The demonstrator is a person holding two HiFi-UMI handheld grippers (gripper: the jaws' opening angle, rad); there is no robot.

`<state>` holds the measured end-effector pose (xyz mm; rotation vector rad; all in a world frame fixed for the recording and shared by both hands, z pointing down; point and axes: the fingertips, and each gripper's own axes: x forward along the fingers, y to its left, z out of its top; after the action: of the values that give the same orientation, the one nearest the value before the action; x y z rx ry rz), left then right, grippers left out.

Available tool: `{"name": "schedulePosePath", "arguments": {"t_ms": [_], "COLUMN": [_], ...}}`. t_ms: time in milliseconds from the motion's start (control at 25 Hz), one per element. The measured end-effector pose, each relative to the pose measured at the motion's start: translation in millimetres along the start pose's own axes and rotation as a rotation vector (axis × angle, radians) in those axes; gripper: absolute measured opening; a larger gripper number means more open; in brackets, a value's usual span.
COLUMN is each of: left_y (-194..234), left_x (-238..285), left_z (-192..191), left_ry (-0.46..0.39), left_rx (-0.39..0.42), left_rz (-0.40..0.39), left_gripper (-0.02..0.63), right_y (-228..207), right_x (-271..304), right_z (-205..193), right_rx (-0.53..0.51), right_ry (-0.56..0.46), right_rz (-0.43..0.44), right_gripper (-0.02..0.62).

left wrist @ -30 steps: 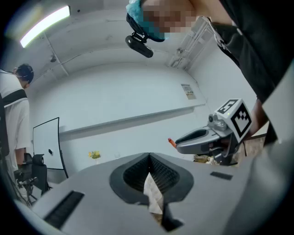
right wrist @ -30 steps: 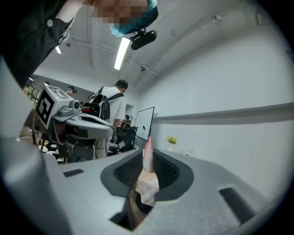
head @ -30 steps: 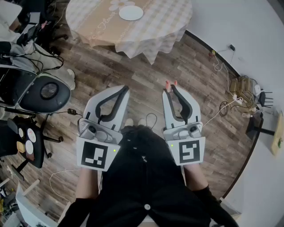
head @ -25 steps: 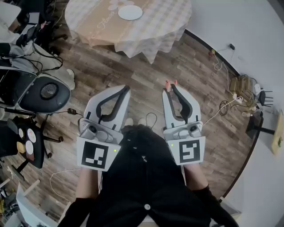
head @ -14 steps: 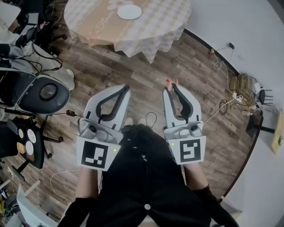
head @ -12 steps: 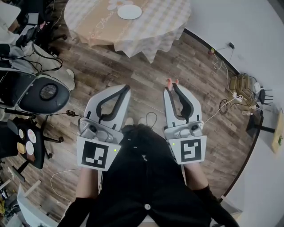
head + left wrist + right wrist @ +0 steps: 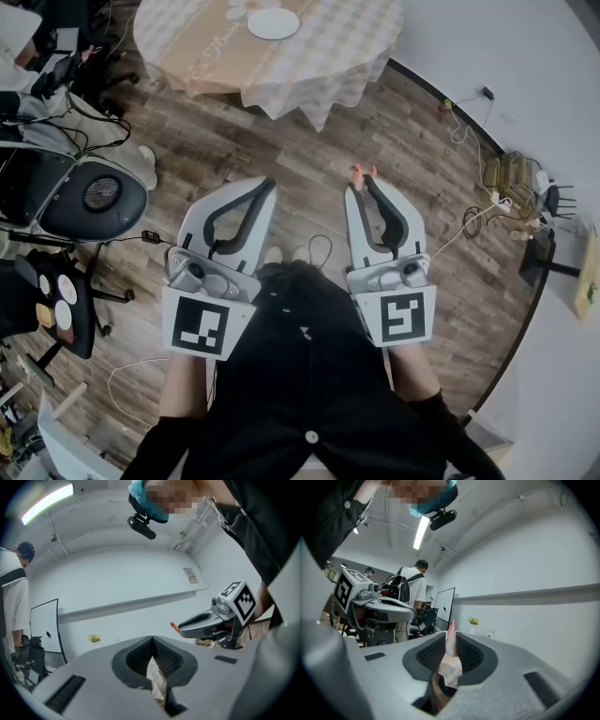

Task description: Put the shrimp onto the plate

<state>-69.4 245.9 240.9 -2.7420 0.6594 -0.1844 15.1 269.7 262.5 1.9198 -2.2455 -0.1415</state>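
Note:
My right gripper (image 7: pixel 360 182) is shut on a small orange-pink shrimp (image 7: pixel 362 172), whose tail sticks out past the tips above the wooden floor. In the right gripper view the shrimp (image 7: pixel 451 639) stands pinched between the two dark pads. My left gripper (image 7: pixel 265 186) is shut with nothing in it; its jaws meet tip to tip in the left gripper view (image 7: pixel 152 639). A white plate (image 7: pixel 274 23) lies on the round table (image 7: pixel 328 56) with a checked cloth, far ahead of both grippers.
A grey round-backed chair (image 7: pixel 89 195) and tangled cables stand at the left. Cables and a wire basket (image 7: pixel 514 178) lie by the white wall on the right. A person in white (image 7: pixel 412 592) stands in the background.
The table and plate have slid slightly up and left in the head view. Both grippers keep the same pose, with the shrimp still held.

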Motion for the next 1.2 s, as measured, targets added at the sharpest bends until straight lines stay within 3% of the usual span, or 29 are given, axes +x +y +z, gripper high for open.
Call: {"name": "schedulePosePath", "arguments": {"t_ms": [1200], "left_y": [19], "left_x": [-35], "left_z": [-5], "left_ry": [-0.042], "left_rx": [0.009], "left_rz": [0.003], "left_gripper": [0.003], "right_y": [37], "right_x": [2], "right_z": [17], "right_rx": [-0.018], "right_ry": [-0.034], "right_rz": [-0.03], "right_gripper": [0.06]}}
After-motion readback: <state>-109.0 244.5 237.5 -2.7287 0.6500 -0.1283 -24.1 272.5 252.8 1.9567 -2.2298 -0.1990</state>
